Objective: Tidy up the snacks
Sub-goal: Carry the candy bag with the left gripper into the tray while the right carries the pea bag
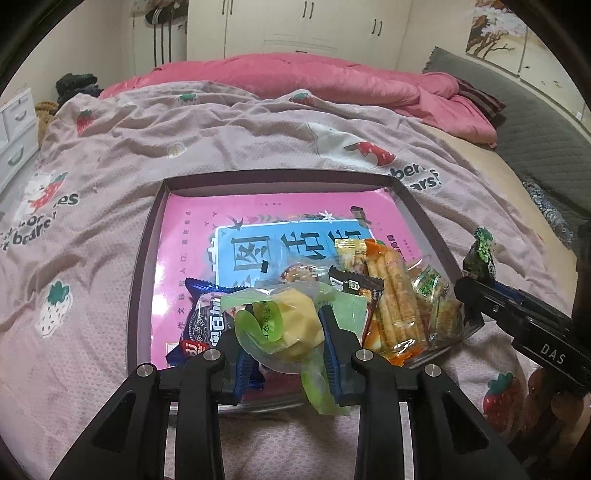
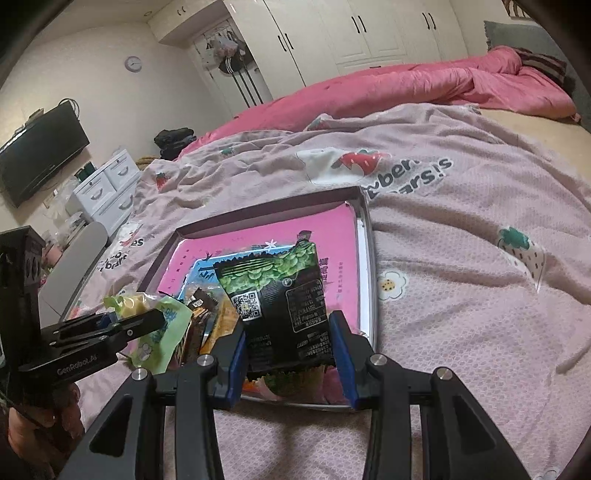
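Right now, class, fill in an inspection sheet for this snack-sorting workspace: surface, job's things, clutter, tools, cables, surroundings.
Surface: pink strawberry-print blanket on a bed.
Job's things: shallow tray lined with a pink book; snack pile at its near right corner.
Clutter: nothing seen on the blanket beside the tray.
Tools: left tool shut on a green-and-clear packet; right tool shut on a black-and-green packet.
Cables: nothing seen.
Surroundings: pink duvet, white wardrobes, wall television, white drawers.

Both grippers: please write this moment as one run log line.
left gripper: shut on green-yellow snack pack | right gripper: shut on black-green snack bag | both over tray on bed
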Demonstrator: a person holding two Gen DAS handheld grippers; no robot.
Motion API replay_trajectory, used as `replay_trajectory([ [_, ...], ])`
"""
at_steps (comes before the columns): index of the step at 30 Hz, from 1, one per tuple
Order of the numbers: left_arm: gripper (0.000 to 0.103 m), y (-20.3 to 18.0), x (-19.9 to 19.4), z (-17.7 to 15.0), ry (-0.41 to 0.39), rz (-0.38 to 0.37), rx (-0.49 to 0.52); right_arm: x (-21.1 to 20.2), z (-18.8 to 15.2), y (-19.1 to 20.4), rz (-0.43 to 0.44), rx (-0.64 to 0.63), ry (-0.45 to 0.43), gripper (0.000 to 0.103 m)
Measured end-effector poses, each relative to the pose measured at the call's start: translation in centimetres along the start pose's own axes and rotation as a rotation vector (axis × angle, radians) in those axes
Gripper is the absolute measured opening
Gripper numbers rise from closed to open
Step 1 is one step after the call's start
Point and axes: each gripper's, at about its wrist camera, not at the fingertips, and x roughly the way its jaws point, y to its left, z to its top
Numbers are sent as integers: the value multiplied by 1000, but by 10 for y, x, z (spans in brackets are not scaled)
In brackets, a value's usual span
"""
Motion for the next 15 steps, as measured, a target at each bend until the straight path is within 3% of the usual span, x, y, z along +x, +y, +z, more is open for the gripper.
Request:
replay_trajectory([
  [15, 34, -3, 2, 4, -10, -6, -10, -7, 5, -9, -38, 32, -61, 42],
])
